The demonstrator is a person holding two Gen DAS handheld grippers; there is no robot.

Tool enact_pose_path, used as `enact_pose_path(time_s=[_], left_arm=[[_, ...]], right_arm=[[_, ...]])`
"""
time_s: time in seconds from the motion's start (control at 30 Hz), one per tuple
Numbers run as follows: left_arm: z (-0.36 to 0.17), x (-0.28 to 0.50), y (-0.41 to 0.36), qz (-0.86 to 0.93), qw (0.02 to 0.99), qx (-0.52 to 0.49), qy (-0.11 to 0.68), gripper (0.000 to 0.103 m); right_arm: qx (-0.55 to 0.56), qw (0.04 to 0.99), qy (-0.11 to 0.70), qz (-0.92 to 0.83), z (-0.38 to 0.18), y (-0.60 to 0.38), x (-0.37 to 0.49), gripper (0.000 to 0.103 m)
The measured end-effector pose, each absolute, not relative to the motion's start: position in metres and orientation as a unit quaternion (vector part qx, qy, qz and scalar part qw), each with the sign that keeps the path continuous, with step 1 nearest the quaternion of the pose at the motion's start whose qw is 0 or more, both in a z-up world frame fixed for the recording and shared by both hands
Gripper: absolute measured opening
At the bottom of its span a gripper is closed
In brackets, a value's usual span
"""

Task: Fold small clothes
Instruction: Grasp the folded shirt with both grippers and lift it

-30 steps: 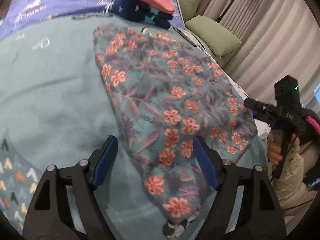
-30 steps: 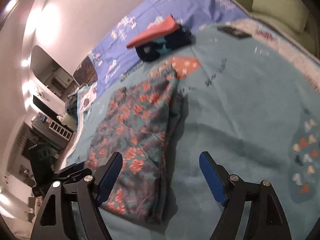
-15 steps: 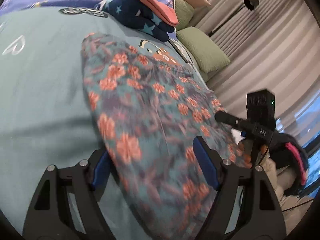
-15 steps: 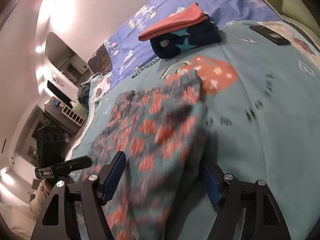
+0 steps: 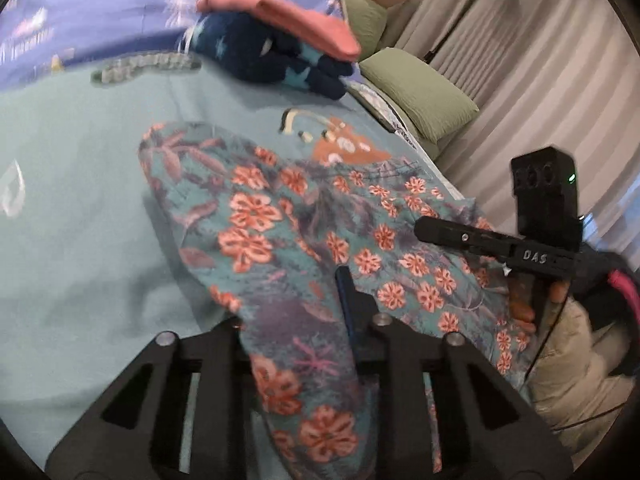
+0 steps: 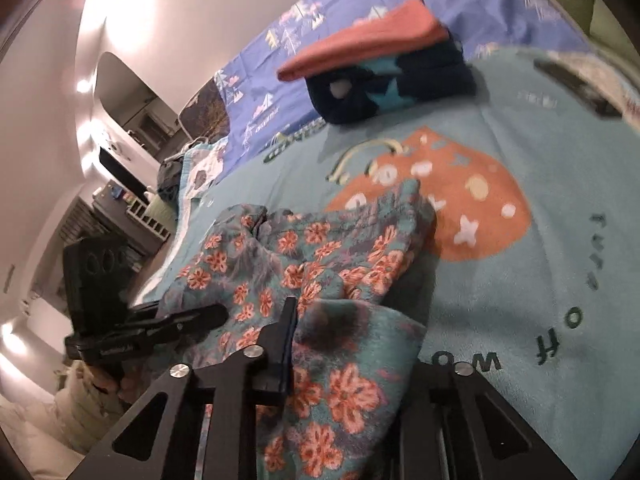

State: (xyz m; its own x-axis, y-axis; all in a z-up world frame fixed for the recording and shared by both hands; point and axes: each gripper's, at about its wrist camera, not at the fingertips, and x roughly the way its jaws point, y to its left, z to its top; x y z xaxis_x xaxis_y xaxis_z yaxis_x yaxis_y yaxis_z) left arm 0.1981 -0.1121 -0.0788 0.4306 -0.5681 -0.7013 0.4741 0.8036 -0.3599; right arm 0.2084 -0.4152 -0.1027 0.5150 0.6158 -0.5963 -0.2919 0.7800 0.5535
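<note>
A teal garment with orange flowers [image 5: 304, 240] lies on the teal blanket [image 5: 80, 216]. My left gripper [image 5: 296, 320] is shut on the garment's near edge, and the cloth drapes over its jaws. My right gripper [image 6: 340, 344] is shut on the garment's other near edge [image 6: 340, 392], and the cloth bunches up between the fingers. The garment [image 6: 304, 256] is lifted and rumpled at my end. Each gripper shows in the other's view: the right one [image 5: 500, 244] and the left one [image 6: 148, 332].
A folded stack, a pink piece [image 5: 280, 12] on a dark blue star-print piece [image 5: 272, 60], sits at the far end of the blanket; it also shows in the right wrist view [image 6: 384, 76]. Green pillows [image 5: 420, 92] and curtains lie to the right.
Both grippers moved forward onto the garment's near edge and closed on it. The cloth now bunches and rises at the near end.
</note>
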Motion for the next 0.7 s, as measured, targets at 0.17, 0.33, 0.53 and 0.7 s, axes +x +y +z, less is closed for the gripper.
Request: enact_pose_path(time_s=[0.17,0.33,0.53,0.7], left_arm=[[-0.042,0.173,-0.126,-0.297,0.875,0.012,0.381,0.021],[0.017,0.155,-0.130,-0.303,0.901,0.043,0.309,0.021],[0.099,0.168,-0.147,-0.290,0.925,0.102,0.225,0.021],[0.167,0.215,-0.157,-0.269,0.939,0.124,0.173,0.021]], right_arm=[[0.171,0.880,0.365,0.253,-0.058,-0.416,0.170,0.018],[0.135,0.914,0.306,0.230,-0.001,-0.419,0.133,0.017],[0.112,0.948,0.223,0.198,0.081,-0.423,0.130,0.016],[0.105,0.962,0.170,0.184,0.152,-0.426,0.172,0.016]])
